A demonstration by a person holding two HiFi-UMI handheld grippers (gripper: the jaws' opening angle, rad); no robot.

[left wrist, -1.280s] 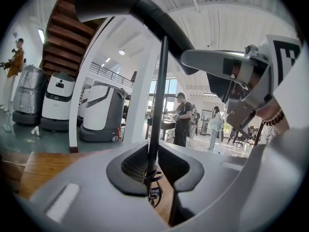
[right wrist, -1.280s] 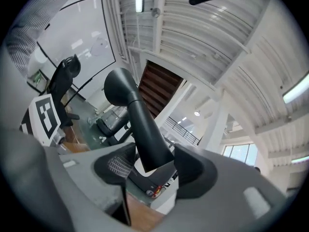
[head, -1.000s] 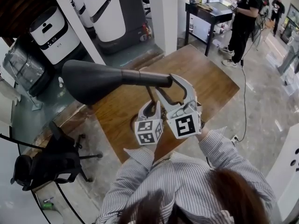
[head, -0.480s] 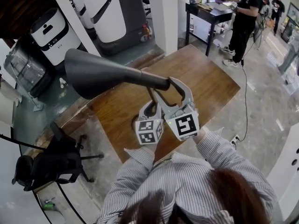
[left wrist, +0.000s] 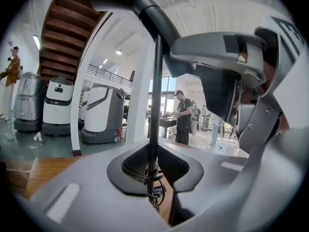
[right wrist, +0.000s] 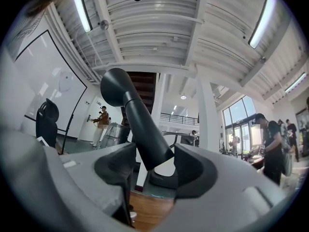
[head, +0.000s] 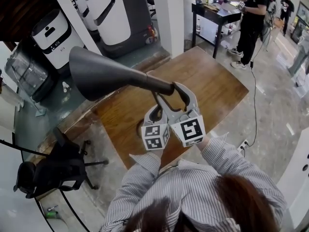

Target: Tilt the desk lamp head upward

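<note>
The black desk lamp head (head: 99, 75) is a cone with its wide end at the upper left, tilted up above the wooden table (head: 212, 81). My right gripper (head: 175, 88) is shut on the narrow neck of the lamp head (right wrist: 143, 129), its pads (right wrist: 116, 170) pressing both sides. My left gripper (head: 155, 112) is lower, and its jaws have just been closing on the thin upright lamp stem (left wrist: 155, 105) that stands between them. The left gripper (left wrist: 153, 173) holds the stem just above a coil of cable. The right gripper (left wrist: 219, 57) also shows up close in the left gripper view.
A black office chair (head: 48, 170) stands on the floor at the lower left. White machines (head: 53, 35) and a column (head: 169, 13) are behind the table. A person (head: 253, 18) stands by a black side table (head: 215, 13) at the far right.
The lamp head's wide end has swung upward, from about level to tilted up. The right gripper rolled with the neck. The left gripper stayed on the stem.
</note>
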